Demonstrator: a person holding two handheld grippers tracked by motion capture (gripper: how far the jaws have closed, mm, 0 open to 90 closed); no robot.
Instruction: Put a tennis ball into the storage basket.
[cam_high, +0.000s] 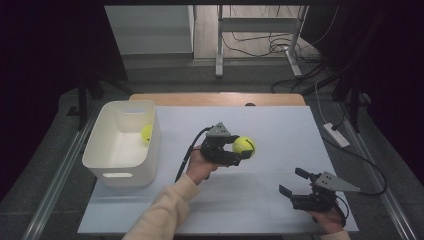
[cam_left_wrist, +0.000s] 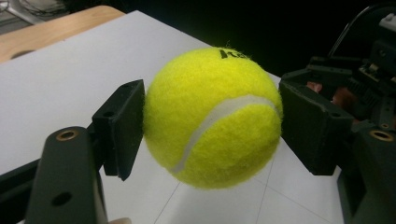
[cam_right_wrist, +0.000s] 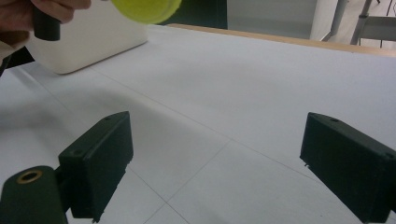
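Carrying a tennis ball (cam_high: 244, 145) clamped between our left tongs (cam_high: 239, 150) above the table (cam_high: 280, 130), while our right tongs (cam_high: 293, 181) idle agape and empty, we next probably swing leftward to the white bin (cam_high: 97, 145), where another ball (cam_high: 146, 132) lies.

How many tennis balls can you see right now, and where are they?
2. One tennis ball is clamped in the left gripper above the table; the other ball lies inside the white bin. The bin's walls could hide more.
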